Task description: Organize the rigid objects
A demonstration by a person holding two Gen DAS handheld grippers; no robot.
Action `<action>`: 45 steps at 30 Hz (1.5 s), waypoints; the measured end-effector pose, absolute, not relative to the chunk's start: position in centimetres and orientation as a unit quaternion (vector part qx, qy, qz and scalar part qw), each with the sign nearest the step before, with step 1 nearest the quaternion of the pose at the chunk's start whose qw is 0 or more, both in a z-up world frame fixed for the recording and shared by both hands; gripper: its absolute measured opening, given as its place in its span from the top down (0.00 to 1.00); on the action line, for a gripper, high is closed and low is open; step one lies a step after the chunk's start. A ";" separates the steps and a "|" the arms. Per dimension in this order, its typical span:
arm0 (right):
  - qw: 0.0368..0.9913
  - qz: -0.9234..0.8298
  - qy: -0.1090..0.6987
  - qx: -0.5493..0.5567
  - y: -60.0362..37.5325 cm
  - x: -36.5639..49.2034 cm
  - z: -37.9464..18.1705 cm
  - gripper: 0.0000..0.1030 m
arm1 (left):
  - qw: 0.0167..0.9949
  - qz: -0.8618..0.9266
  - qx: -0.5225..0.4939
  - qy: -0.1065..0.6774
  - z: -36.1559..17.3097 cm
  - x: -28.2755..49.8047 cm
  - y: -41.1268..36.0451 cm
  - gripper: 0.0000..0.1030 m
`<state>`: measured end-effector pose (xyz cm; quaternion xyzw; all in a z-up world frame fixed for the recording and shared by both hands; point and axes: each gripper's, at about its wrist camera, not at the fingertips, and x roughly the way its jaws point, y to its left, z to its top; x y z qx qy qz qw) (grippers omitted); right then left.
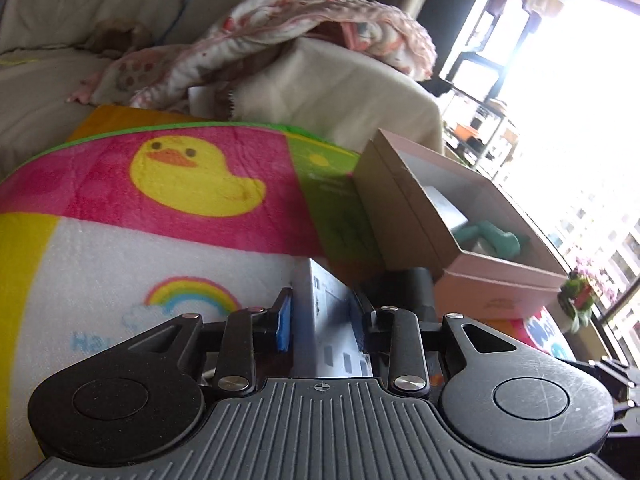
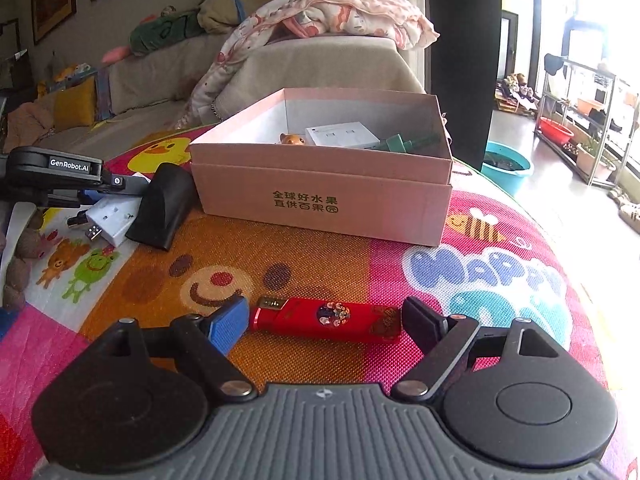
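Left gripper (image 1: 324, 320) clamps a white adapter (image 1: 332, 320); right gripper (image 2: 324, 320) gapes around a red lighter (image 2: 328, 318), likely closing next toward the pink box (image 2: 320, 196).

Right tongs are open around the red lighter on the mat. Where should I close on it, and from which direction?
Grip the red lighter at its mid-body, coming straight down from above. It lies flat on the play mat with its long axis running between the fingers of the right tongs, so I'd first turn the wrist a quarter, then close across the narrow width.
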<state>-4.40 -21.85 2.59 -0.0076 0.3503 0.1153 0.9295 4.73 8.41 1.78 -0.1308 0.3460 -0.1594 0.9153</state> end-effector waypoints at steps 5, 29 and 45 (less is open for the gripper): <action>0.929 0.114 0.353 -0.008 -21.8 -4.3 2.5 0.18 | 0.919 -0.183 -0.096 0.337 2.4 2.4 7.7 0.71; 0.923 0.116 0.365 -0.023 -21.2 -3.9 2.3 0.12 | 0.908 -0.217 0.077 0.351 3.9 -3.7 7.8 0.67; 0.933 0.177 0.313 -0.022 -19.8 -5.7 4.2 0.09 | 0.884 -0.260 0.068 0.383 2.4 -7.0 6.6 0.77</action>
